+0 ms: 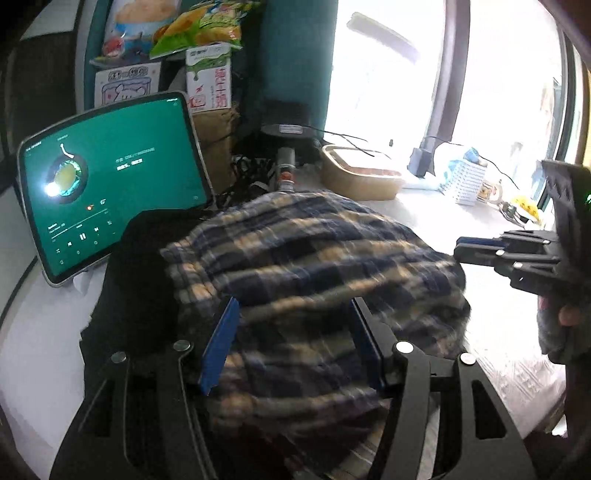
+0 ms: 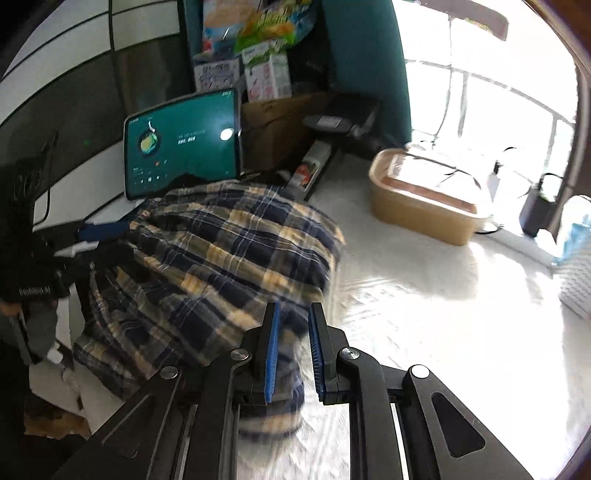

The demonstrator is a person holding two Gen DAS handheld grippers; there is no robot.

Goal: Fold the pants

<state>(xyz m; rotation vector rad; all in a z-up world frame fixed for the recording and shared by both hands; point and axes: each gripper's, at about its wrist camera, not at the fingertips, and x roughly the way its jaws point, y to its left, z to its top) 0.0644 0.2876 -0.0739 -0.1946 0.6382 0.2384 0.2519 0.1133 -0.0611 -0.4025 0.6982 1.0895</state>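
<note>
One pair of plaid pants [image 1: 314, 266] lies bunched in a heap on the white tabletop [image 2: 424, 314], navy and yellow checks, with a dark garment [image 1: 140, 266] under its left side. Behind the heap stands one tablet [image 1: 110, 184], screen lit green, and behind that a stack of boxes and two snack bags [image 1: 199, 29]. To the right sits one tan container [image 2: 424, 199] with a clear lid, cables trailing over it.

Two grippers are at work. The left gripper [image 1: 291, 347] is spread wide, its blue pads on either side of a broad fold of the plaid cloth; the fabric fills the gap, though the pads do not look to be pinching it. The right gripper [image 2: 293, 354] has its fingers drawn close together, a narrow gap left, with a strip of the pants' edge running between the pads; whether they actually clamp the cloth I cannot tell, as the fabric there is blurred.
</note>
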